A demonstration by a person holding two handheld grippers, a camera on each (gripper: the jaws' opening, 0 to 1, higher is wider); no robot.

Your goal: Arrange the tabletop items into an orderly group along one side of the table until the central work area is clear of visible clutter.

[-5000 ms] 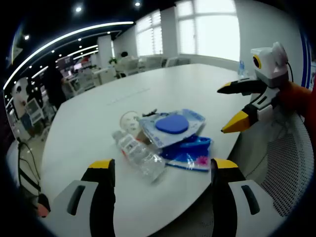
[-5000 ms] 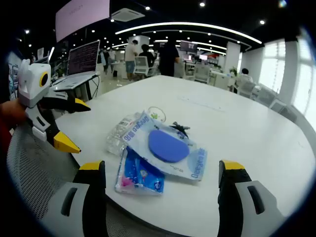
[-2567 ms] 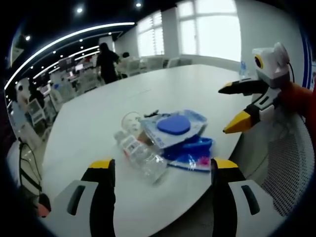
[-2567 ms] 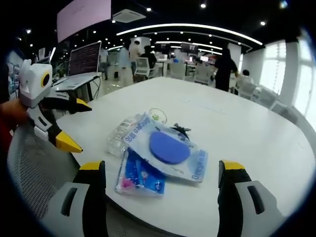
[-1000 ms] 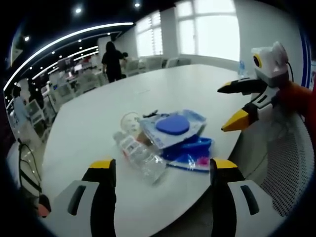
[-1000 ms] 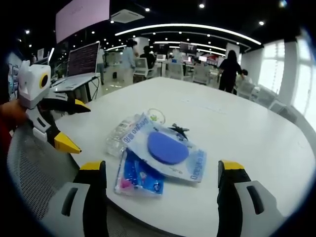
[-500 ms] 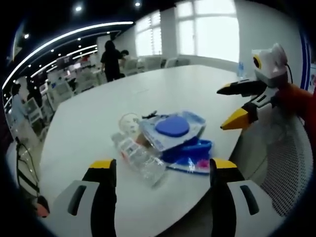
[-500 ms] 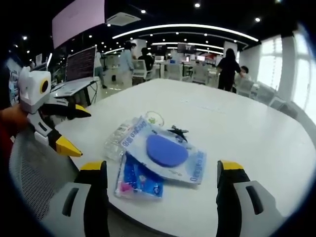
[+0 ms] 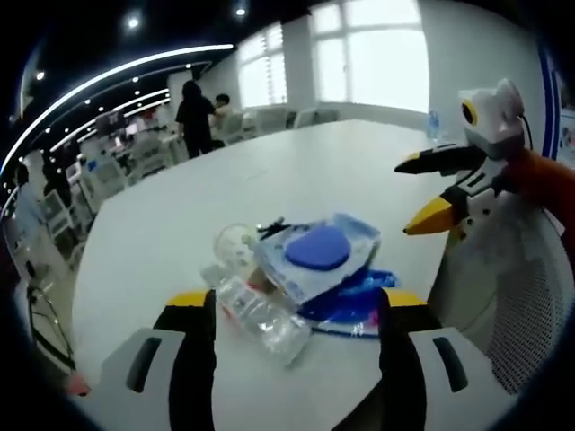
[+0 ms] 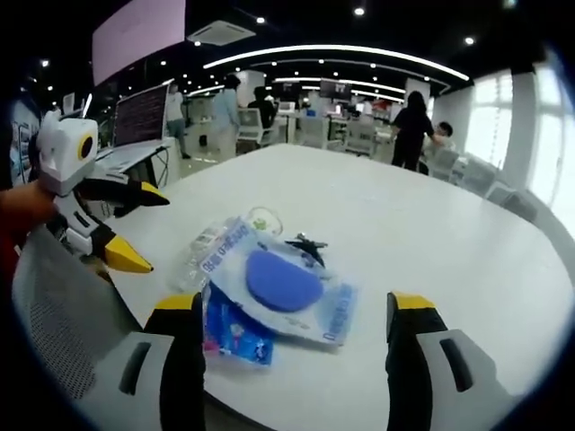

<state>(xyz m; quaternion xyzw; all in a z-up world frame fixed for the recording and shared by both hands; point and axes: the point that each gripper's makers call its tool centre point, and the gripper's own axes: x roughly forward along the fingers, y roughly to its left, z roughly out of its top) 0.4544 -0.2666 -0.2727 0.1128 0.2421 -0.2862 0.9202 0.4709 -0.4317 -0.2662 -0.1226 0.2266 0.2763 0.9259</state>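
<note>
Both grippers have eased in toward the pile at the desk's (image 9: 162,242) near edge, so it sits larger between their jaws than a moment ago. Left gripper (image 9: 296,310) is wide open and empty; the bottle (image 9: 256,310) lies straight ahead, long axis slanting near-right to far-left. Right gripper (image 10: 292,319), also open and empty, faces the pouch (image 10: 278,283) and blue packet (image 10: 229,337). Left looks nearer the bottle.
</note>
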